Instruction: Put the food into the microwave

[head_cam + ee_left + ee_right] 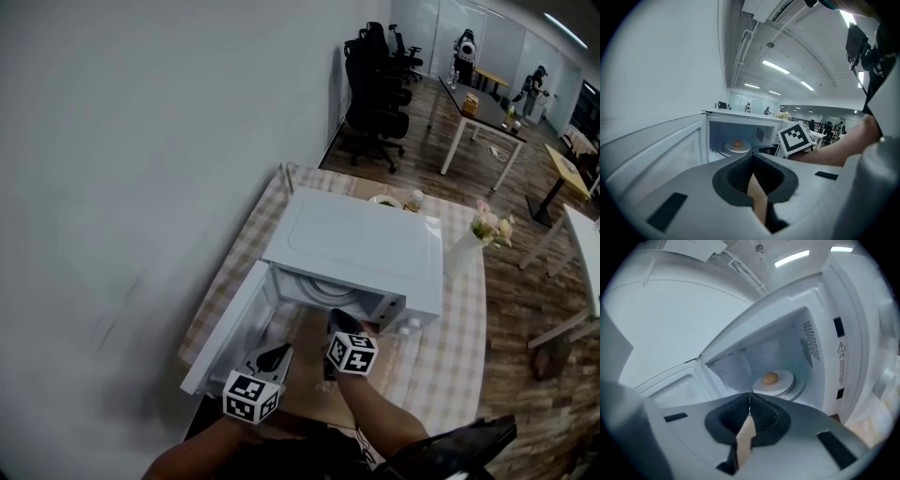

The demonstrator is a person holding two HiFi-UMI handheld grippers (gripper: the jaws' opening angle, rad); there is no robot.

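My left tongs (753,157) are closed tip to tip, with nothing between them. My right tongs (749,397) are likewise closed and empty. Both are just outside the microwave (361,239), whose door (225,328) stands open. Inside, the food (770,378), round and orange-brown, sits on a white plate (786,379). The microwave stands on a checked-cloth worktop (459,319).

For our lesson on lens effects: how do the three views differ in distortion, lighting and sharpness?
Head view: even soft light, mild bowing, the microwave sharp. Left gripper view: strong fisheye with black corners, ceiling lights glaring, the left gripper close and soft. Right gripper view: same fisheye, a bluish cast, the microwave walls curved, the food on its plate slightly soft.
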